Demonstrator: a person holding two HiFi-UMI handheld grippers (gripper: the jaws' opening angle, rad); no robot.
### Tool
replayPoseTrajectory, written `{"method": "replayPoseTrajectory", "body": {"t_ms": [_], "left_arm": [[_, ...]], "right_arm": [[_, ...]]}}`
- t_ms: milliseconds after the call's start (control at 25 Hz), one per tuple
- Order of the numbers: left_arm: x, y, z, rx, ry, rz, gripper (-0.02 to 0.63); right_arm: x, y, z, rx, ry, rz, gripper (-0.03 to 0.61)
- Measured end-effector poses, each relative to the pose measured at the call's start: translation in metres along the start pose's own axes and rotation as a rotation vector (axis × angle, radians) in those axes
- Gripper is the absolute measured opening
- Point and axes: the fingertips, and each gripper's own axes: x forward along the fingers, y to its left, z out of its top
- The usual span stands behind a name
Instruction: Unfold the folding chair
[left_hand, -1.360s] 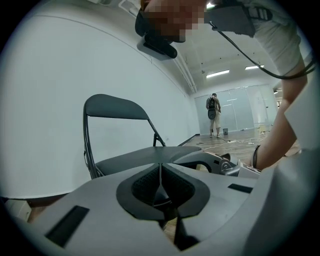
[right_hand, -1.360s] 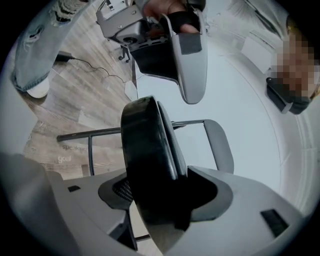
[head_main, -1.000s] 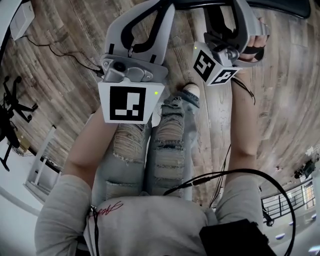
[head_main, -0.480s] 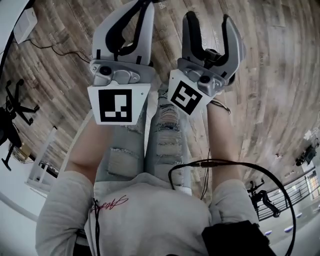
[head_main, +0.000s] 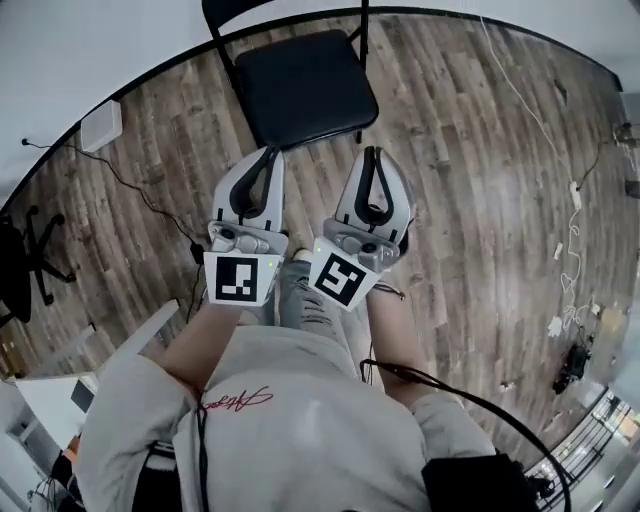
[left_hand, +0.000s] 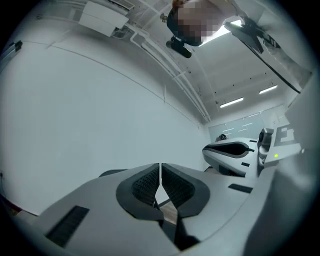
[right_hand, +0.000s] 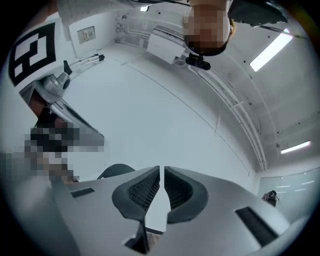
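Note:
The black folding chair (head_main: 305, 85) stands opened out on the wood floor by the white wall, seat level, its back cut off at the top of the head view. Both grippers are held side by side above the person's knees, pointing towards the chair and short of its seat's front edge. My left gripper (head_main: 264, 158) (left_hand: 160, 172) is shut with nothing between its pads. My right gripper (head_main: 374, 156) (right_hand: 161, 175) has just been closing; its jaws stand together, empty. The left gripper view also catches the right gripper (left_hand: 231, 150) alongside.
Cables (head_main: 140, 195) trail over the floor at left and more cables (head_main: 568, 250) at right. A white box (head_main: 100, 125) sits by the wall. A black office-chair base (head_main: 25, 265) and white furniture (head_main: 60, 385) stand at far left.
Both grippers have risen from low by the floor and drawn back; the head view has lifted, showing the whole chair. The right jaws, wide apart before, have come together.

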Motion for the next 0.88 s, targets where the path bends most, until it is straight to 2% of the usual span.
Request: {"method": "replayPoseTrajectory", "body": {"t_ms": [160,320,440,640,880], "left_arm": [[-0.015,-0.020,0.074,0.030,-0.080,-0.010,0.025],[-0.031,-0.028,0.123,0.040,-0.165,-0.012,0.025],[-0.043,-0.026,0.139,0.053,-0.180,-0.031,0.025],[-0.056,-0.020,0.145,0.046,-0.169,-0.051,0.025],[-0.059,-0.020,0.157,0.067,-0.185,-0.063,0.025]], "right_arm": [[-0.011,-0.038,0.057,0.108,-0.024,-0.004,0.035],[-0.025,-0.059,0.096,0.215,-0.041,0.038,0.027],[-0.035,-0.061,0.123,0.251,-0.091,0.090,0.025],[-0.041,-0.059,0.136,0.274,-0.031,0.132,0.016],[-0.038,-0.053,0.151,0.347,-0.049,0.176,0.015]]}}
